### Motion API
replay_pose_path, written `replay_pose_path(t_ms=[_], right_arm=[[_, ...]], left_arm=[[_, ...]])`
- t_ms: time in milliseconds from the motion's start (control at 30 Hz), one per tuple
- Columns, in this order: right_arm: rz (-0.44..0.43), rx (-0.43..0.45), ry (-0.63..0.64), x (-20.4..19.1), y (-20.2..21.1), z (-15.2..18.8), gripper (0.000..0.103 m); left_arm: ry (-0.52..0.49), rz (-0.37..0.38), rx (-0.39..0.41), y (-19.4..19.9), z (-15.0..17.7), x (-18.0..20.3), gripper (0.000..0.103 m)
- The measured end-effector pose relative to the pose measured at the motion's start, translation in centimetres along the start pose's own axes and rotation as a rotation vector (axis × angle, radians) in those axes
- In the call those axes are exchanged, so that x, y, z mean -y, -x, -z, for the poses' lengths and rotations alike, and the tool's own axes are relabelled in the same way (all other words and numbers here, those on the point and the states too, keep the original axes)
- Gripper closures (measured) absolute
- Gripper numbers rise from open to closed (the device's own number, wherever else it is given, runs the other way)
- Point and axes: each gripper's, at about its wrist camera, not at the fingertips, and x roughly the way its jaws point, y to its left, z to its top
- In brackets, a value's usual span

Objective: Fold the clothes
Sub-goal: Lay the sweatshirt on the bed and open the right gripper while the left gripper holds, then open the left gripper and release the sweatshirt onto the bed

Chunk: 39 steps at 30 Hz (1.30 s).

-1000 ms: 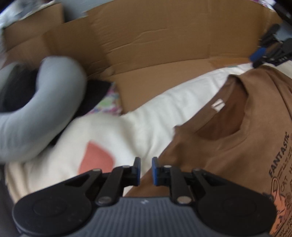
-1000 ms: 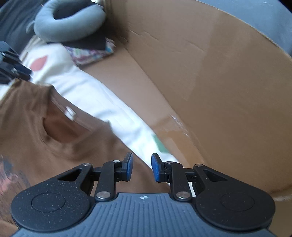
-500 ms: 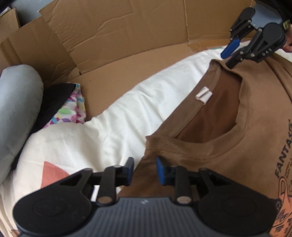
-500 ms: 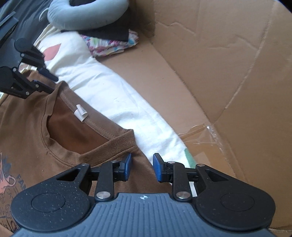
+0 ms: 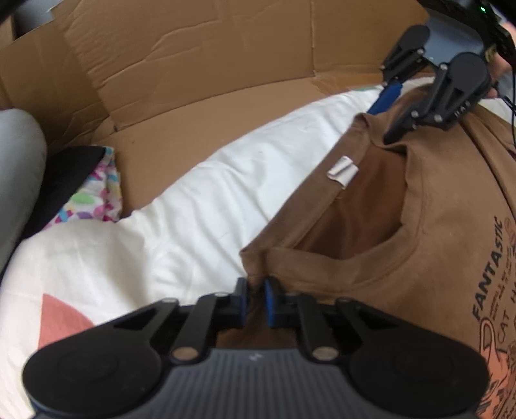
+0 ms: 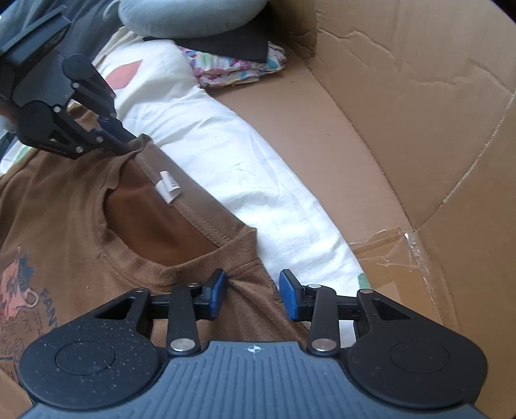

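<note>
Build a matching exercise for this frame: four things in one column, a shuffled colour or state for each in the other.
1. left gripper
2. right gripper
3. T-shirt
4. neck pillow

a. grey-blue, lying on dark folded fabric
b. open, fingers astride the shoulder fabric
c. brown, spread on white bedding
d. shut on the collar's edge

Pairs: 1-d, 2-b, 3-c, 4-a

The tall brown cardboard wall (image 6: 419,106) closes off the far side, leaving a bare strip of cardboard floor (image 6: 300,129) between it and the white bedding (image 6: 232,151). At the strip's far end sit a folded multicoloured patterned cloth (image 6: 245,67), a black folded cloth (image 6: 232,42) and a grey curved neck pillow (image 6: 187,16), blocking that corner.
</note>
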Motion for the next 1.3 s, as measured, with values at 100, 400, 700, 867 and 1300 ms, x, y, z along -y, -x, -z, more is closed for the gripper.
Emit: replay_pose_path(t_ms=[100,400,700,867,1300], right_arm=[[0.009,0.017,0.018,-0.3,0.7,0.0,0.098],[0.14,0.092,0.067,-1.8,2.6,0.2,0.101],[0.234,0.089,0.041,-1.1,2.0,-0.8,0.102],[0.248,0.024,-0.001,-0.5,-0.7,-1.0,0.098],[0.301,0.032,-0.126,2.6,7.6,2.1,0.079]], left_arm=[[-0.012,-0.026,0.022,0.4,0.0,0.2,0.098],[-0.039,-0.101,0.081,1.4,-0.2,0.4,0.099],[-0.006,-0.129,0.092,0.5,-1.3,-0.9,0.099],[0.026,-0.113,0.049,-1.4,-1.1,-1.1,0.092],[0.082,-0.148,0.025,6.9,3.7,-5.1,0.073]])
